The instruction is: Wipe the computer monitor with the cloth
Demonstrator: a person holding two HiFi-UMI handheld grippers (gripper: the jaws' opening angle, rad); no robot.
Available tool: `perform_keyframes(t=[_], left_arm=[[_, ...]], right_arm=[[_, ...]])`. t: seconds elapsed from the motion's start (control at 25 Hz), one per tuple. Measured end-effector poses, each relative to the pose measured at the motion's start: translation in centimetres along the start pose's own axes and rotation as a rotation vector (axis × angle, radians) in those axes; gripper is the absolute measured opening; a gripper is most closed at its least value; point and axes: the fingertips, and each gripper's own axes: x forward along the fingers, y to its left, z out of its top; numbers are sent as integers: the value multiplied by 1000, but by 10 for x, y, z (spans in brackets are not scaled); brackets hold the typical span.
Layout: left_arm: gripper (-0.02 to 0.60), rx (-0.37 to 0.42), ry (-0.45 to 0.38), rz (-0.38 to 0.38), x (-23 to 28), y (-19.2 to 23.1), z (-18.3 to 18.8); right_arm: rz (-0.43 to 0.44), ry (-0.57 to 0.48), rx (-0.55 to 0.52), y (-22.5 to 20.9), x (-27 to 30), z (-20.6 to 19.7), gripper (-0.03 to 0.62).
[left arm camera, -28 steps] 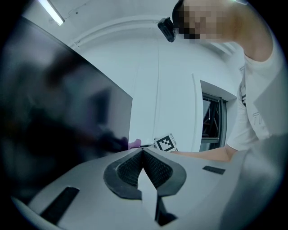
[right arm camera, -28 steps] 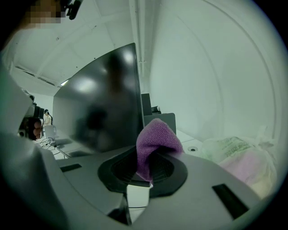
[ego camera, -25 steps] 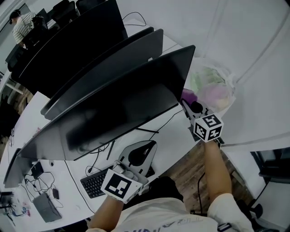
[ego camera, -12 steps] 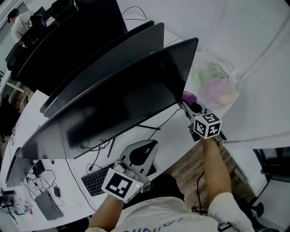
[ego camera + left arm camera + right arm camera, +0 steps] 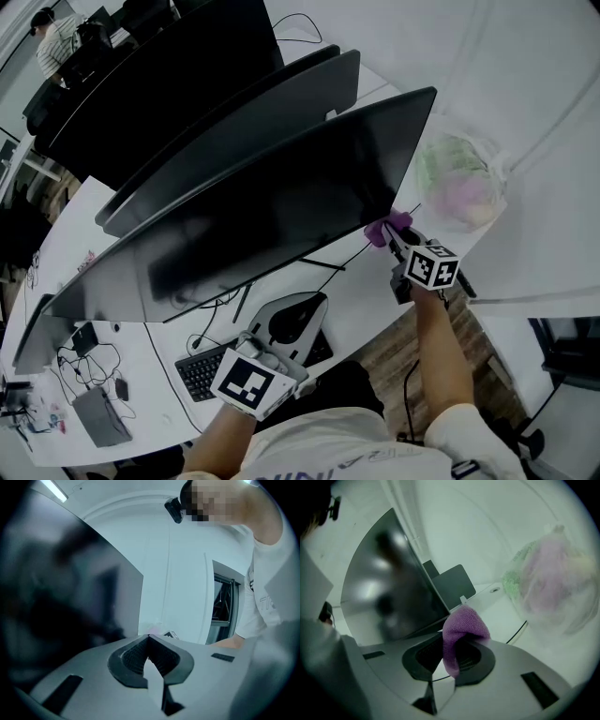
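The right gripper (image 5: 454, 641) is clamped on a folded purple cloth (image 5: 461, 627), which bulges out past the jaw tips. Just ahead and to its left stands the lower right corner of the nearest monitor (image 5: 281, 211); whether cloth and bezel touch is unclear. From that corner the dark screen runs long and leftward, away from this gripper, so a wipe would likely sweep left along it. The left gripper (image 5: 149, 639), jaws together on nothing, hangs low by the monitor's stand, farther from the glass.
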Motion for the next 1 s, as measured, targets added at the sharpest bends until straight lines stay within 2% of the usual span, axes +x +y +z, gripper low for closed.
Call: perform_keyframes(t=[0.08,0.16,0.36,0.64,0.92,1.0], left_arm=[[5,-2,-1,12,-5,3,0],[5,-5,-4,26,-12,7,0],[5,5,-21,59,-30,16,-2],[5,-26,-49,90,-56,21,3],[5,-18,-64,145,-90,33,-8],[5,-31,-63,164,-97,35,-10]], right_arm=[[45,-17,109,5,1,-4,55],[78,-26,172,13,3,-8,55],[115,-17,211,35,12,-19,55],[123,12,231,64,21,-32,55],[197,-25,403,88,26,-42,55],[202,-29,424,91,27,-45,55]])
